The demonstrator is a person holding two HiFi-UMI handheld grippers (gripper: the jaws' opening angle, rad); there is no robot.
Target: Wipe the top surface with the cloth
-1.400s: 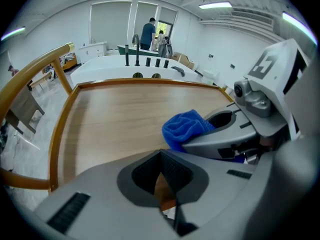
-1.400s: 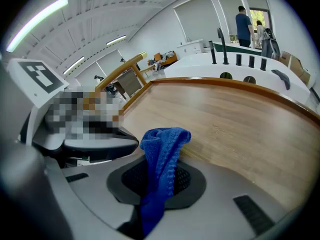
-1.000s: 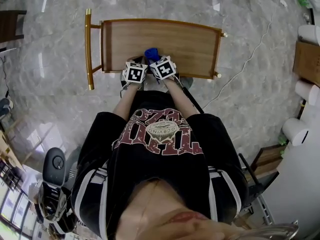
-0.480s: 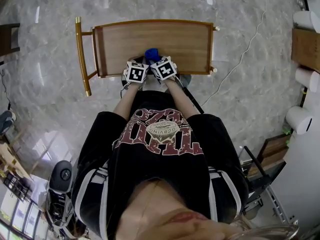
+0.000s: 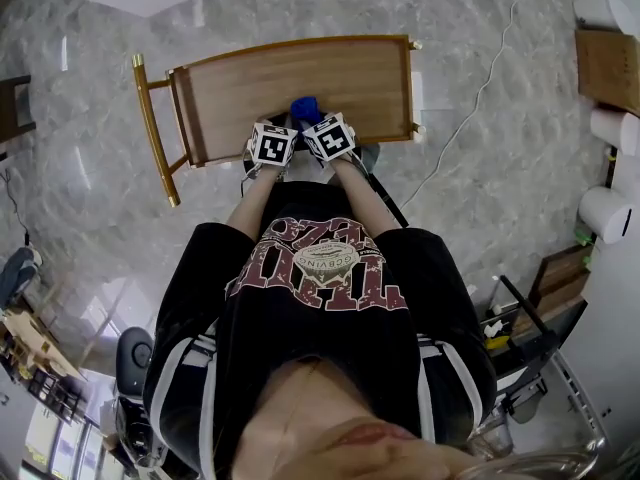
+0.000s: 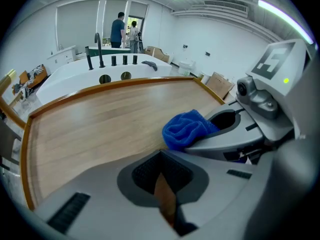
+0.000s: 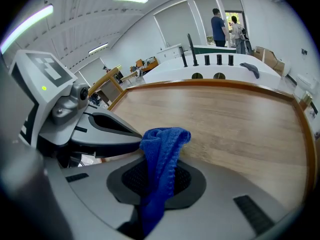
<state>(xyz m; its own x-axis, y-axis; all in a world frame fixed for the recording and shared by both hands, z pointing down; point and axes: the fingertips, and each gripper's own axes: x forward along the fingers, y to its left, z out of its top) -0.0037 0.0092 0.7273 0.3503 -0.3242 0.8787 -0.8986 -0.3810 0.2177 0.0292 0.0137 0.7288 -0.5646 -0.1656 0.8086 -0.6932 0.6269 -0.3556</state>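
The wooden top (image 5: 300, 78) of a trolley lies in front of me in the head view. Both grippers sit side by side at its near edge. My right gripper (image 5: 312, 120) is shut on a blue cloth (image 5: 305, 109), which bunches up out of its jaws (image 7: 161, 154) just above the wood (image 7: 235, 119). My left gripper (image 5: 280, 128) is shut with nothing in it; only a thin slit shows between its pads (image 6: 162, 174). In the left gripper view the cloth (image 6: 186, 129) pokes from the right gripper (image 6: 225, 129) close on the right.
A gold handle rail (image 5: 150, 128) runs along the trolley's left end. A white cable (image 5: 470, 108) trails over the marble floor at right, near paper rolls (image 5: 605, 213) and a wooden box (image 5: 605, 63). Beyond the top stands a white counter (image 6: 115, 64); two people (image 6: 120, 30) stand far back.
In the head view the trolley top has shifted left and turned a little. Both grippers and the cloth hold the same place at its near edge.
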